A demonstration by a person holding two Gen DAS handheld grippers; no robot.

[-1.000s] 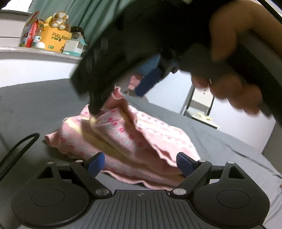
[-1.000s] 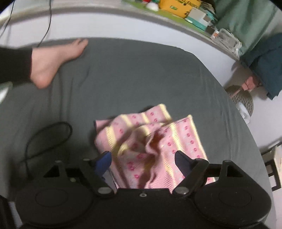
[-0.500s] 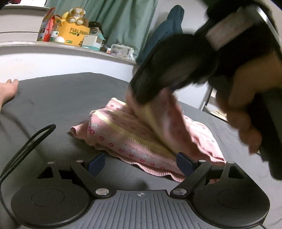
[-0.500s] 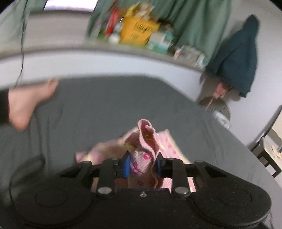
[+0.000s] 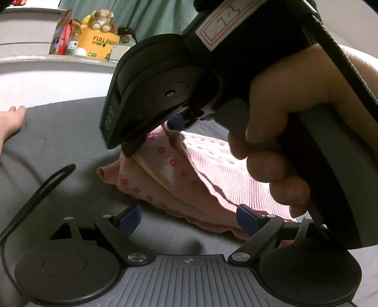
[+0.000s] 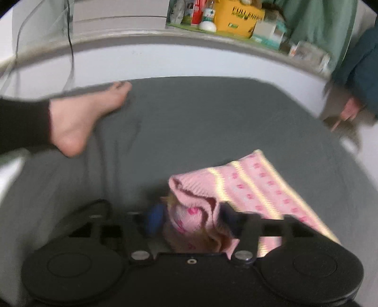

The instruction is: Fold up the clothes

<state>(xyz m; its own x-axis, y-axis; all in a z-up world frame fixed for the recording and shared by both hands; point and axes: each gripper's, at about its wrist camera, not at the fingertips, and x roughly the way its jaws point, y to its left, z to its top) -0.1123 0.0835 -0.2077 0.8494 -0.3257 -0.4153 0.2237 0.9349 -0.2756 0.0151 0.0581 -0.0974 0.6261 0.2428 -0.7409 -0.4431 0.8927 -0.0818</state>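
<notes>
a: starting from the left, what do you see?

b: a bare foot (image 6: 92, 111) rests on the grey bed sheet (image 6: 189, 122), and a black cable (image 5: 30, 200) loops across the sheet near the left gripper (image 5: 189, 219). that gripper's blue pads stand wide apart with nothing between them, just short of the clothing.

a: and the clothing itself?

b: the pink knit garment (image 5: 189, 179) with yellow stripes lies bunched in the middle of the bed. in the right wrist view its flat part spreads out to the right.

a: the right gripper?

b: the right gripper (image 6: 191, 219) has a raised fold of the garment between its pads, and its jaws are opening. that view is blurred, so i cannot tell whether the pads press the cloth. a hand (image 5: 283, 141) holds its handle.

a: further right?

b: a yellow box (image 6: 238, 17) on the ledge and a green curtain (image 6: 319, 21).
</notes>
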